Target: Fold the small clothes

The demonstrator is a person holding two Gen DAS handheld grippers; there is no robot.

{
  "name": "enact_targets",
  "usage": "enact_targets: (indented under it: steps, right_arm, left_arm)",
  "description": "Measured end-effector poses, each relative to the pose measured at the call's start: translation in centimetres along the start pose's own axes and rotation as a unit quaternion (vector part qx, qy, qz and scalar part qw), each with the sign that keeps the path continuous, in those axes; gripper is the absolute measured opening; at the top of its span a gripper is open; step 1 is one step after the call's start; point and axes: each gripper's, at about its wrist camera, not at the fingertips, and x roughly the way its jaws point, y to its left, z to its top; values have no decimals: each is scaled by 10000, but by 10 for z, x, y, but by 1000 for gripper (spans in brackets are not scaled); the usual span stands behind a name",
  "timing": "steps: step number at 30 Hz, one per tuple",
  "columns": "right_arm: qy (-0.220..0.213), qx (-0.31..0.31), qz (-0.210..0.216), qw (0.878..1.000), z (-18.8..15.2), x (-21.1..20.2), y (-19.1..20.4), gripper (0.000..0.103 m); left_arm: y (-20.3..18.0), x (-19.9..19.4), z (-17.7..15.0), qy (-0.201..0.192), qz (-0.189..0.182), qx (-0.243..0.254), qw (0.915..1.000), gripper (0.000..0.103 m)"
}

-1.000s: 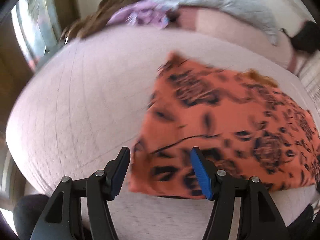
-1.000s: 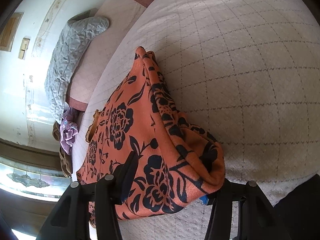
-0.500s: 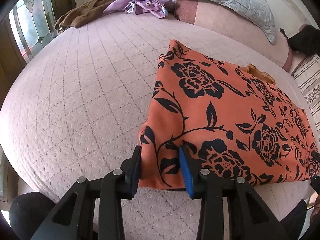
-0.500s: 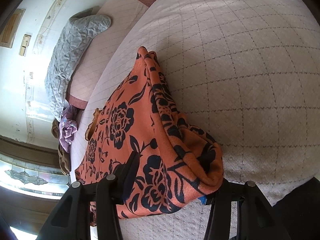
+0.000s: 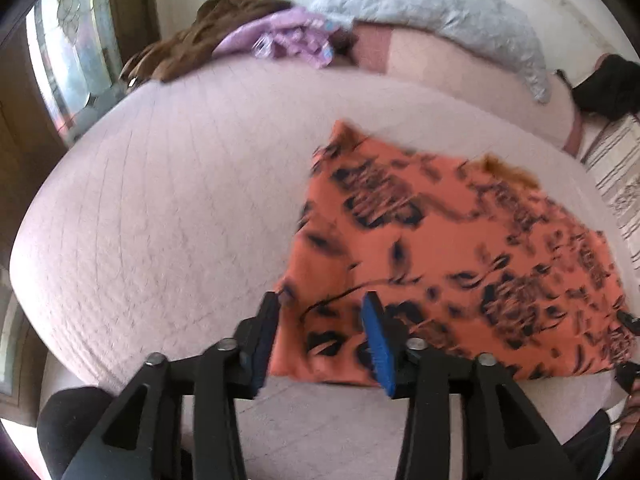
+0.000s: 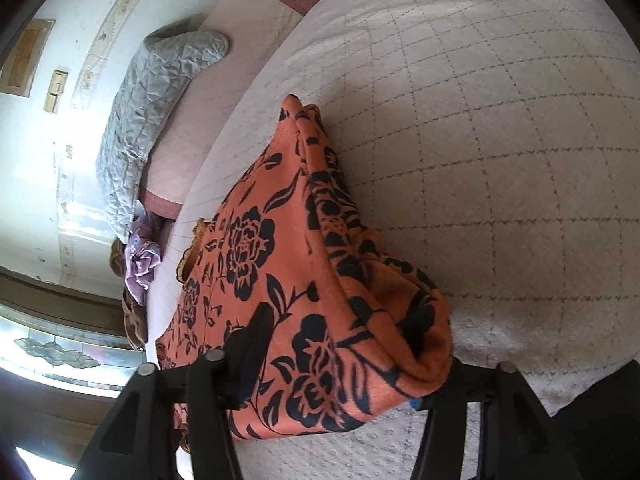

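At the top of your left wrist view a grey quilted pillow [image 5: 440, 12] lies across a pink bolster [image 5: 460, 76]; in your right view the same grey pillow [image 6: 152, 108] sits at upper left. Just left of it in the left view you see a crumpled purple garment [image 5: 288, 40] touching a brown garment [image 5: 192, 52]. A pale quilted bedspread [image 5: 180, 208] fills the middle of both views. A stained-glass window [image 6: 56, 352] shows at lower left of your right view.

Orange garment [image 6: 304, 280], black floral print; pale pink quilted bedspread [image 5: 168, 208], grid stitching; grey quilted pillow [image 5: 440, 12] at 12 o'clock.
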Motion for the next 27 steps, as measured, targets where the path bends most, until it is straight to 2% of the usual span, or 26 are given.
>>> enact_targets:
  steps: [4, 5, 6, 7, 10, 12, 13, 14, 15, 18, 20, 21, 23, 27]
  right_arm:
    - [-85, -133, -41, 9999, -1, 2, 7, 61]
    - [-115, -194, -86, 9997, -1, 2, 9, 56]
    - [-128, -240, -135, 9995, -1, 3, 11, 42]
    - [-107, -308, -234, 9992, -1, 6, 12, 34]
    - [-90, -291, -277, 9992, 0, 7, 12, 33]
    - [-136, -392, -269, 9988, -1, 3, 17, 37]
    - [-166, -435, -262, 9986, -1, 0, 19, 42]
    - [-184, -453, -237, 9985, 0, -1, 18, 61]
    - [-222, -457, -207, 9985, 0, -1, 18, 68]
    - [-203, -363, -248, 9988, 1, 4, 12, 69]
    - [-268, -459, -283, 9982, 1, 3, 16, 63]
    - [-271, -529, -324, 9977, 0, 3, 19, 50]
    - [-239, -600, -437, 9970, 1, 4, 21, 40]
    - [-267, -630, -513, 9963, 1, 1, 22, 39]
  left_arm:
    - [-34, -1, 10, -115, -270, 314, 9991, 54]
    - [-40, 1, 11, -109, -299, 362, 9988, 54]
    - [-48, 7, 11, -74, -351, 416, 9985, 54]
    - [-56, 17, 10, 43, -363, 475, 9982, 54]
    - [-72, 43, 2, 437, -194, 672, 9966, 53]
    - [-78, 42, -1, 373, -56, 771, 9963, 53]
    - [-81, 39, -1, 348, -98, 795, 9962, 53]
    - [-83, 38, -1, 354, -167, 797, 9960, 53]
    - [-84, 36, -1, 341, -184, 801, 9960, 53]
    - [-86, 33, 0, 292, -170, 808, 9962, 53]
    - [-84, 33, 0, 297, -167, 785, 9963, 53]
    - [-84, 32, -1, 300, -155, 780, 9964, 53]
    - [-84, 39, 5, 311, -184, 748, 9965, 53]
    - [-79, 38, 6, 283, -237, 700, 9969, 53]
